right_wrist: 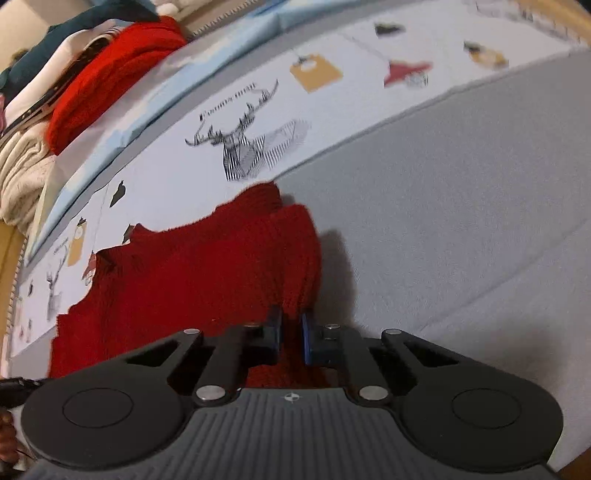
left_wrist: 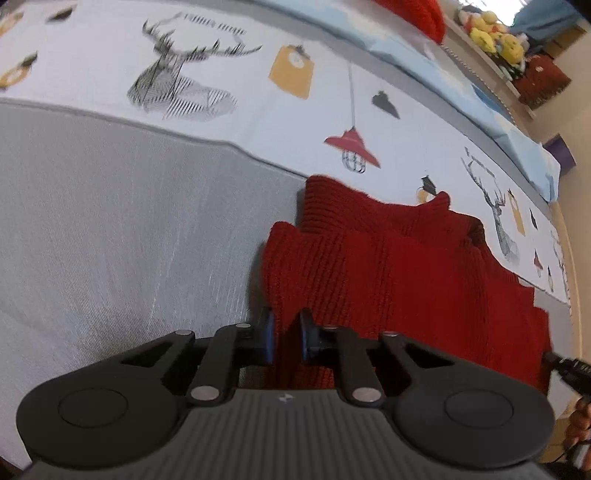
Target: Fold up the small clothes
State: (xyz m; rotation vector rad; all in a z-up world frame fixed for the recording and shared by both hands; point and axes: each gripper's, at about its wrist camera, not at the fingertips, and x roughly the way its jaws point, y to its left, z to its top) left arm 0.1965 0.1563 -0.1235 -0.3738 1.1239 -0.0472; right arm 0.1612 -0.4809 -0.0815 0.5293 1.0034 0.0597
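A dark red knitted sweater (left_wrist: 388,266) lies on the grey bed cover, with part of it folded over on itself. In the left wrist view my left gripper (left_wrist: 287,338) is shut on the sweater's left edge, red knit pinched between its blue pads. In the right wrist view the sweater (right_wrist: 192,269) fills the left middle, and my right gripper (right_wrist: 291,338) is shut on its right edge. The cloth under both grippers is hidden by their black bodies.
The grey cover (left_wrist: 129,229) meets a white sheet printed with deer and lamps (left_wrist: 192,81). A stack of folded clothes with a bright red knit on top (right_wrist: 110,74) sits at the far left. Plush toys (left_wrist: 495,33) stand on a shelf.
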